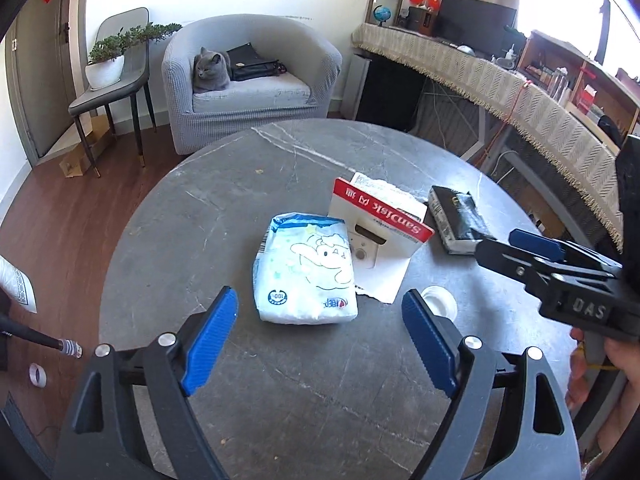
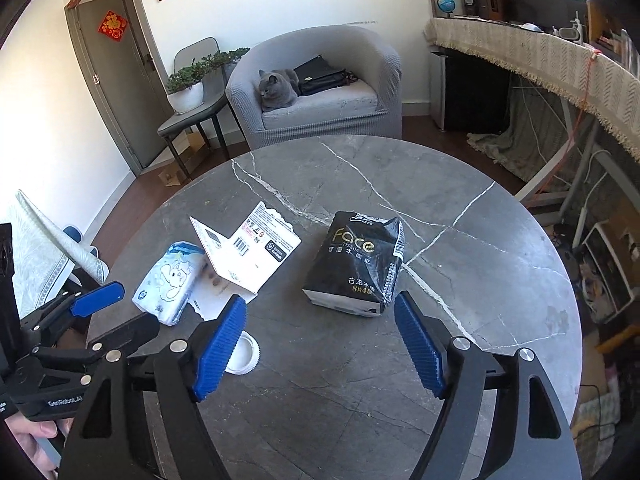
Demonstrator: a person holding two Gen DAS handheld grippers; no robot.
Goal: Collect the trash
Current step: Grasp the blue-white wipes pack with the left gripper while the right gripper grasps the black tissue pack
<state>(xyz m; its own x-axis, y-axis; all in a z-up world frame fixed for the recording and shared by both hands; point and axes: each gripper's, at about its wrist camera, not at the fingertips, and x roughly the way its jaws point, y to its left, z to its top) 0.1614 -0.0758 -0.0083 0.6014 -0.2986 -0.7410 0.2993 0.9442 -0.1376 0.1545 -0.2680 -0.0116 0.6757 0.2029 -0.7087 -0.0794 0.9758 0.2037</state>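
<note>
On the round grey marble table (image 1: 224,216) lie a white-and-blue tissue pack (image 1: 306,270), a torn SanDisk card package (image 1: 380,224), a black Face tissue pack (image 1: 460,218) and a white lid (image 1: 440,300). My left gripper (image 1: 320,340) is open and empty, just short of the white pack. In the right wrist view my right gripper (image 2: 320,344) is open and empty, just short of the black pack (image 2: 356,264). The white pack (image 2: 170,280), card package (image 2: 248,252) and lid (image 2: 242,354) lie to its left. The left gripper (image 2: 92,312) shows at the left edge.
A grey armchair (image 1: 256,80) with a grey cat (image 1: 210,70) and a black bag stands beyond the table. A chair with a potted plant (image 1: 108,60) is at the left. A long cloth-covered desk (image 1: 500,80) runs along the right.
</note>
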